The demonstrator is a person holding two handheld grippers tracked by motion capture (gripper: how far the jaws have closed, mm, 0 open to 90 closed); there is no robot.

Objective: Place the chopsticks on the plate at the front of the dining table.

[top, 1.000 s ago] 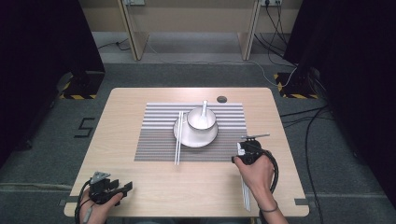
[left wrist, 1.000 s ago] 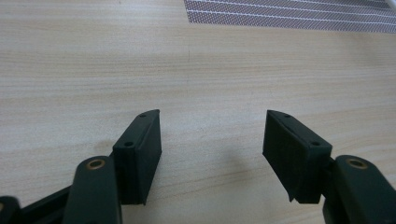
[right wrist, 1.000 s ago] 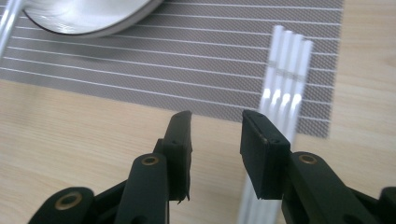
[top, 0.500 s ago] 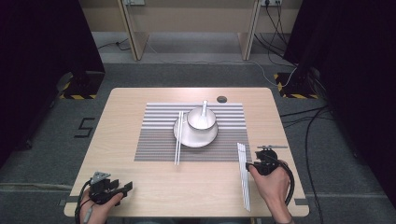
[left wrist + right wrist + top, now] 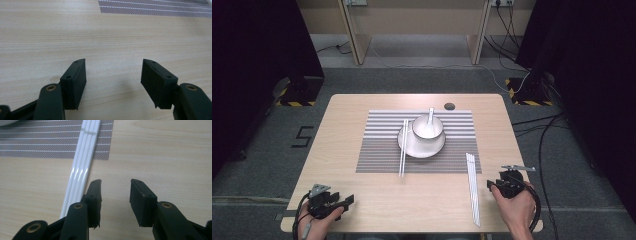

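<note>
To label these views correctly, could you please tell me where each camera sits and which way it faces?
High view: above the person's side, looking forward and down on the table; forearms, left tongs, right tongs.
Left gripper view: rides the left tongs, facing bare wood and the placemat corner; open jaws.
Right gripper view: rides the right tongs, beside the white chopsticks; open jaws.
Shared: placemat, chopsticks.

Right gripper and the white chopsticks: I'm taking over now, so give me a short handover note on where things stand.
Right gripper: open, holding nothing, beside the white chopsticks.
Left gripper: open, holding nothing, at the table's near left corner.
Chopsticks lie straight, far tips on the striped placemat, the rest on the table.
Bowl with spoon sits on the plate; another chopstick pair lies left of the plate.
Done: chopsticks laid down.
Left: probably nothing; check alignment.
</note>
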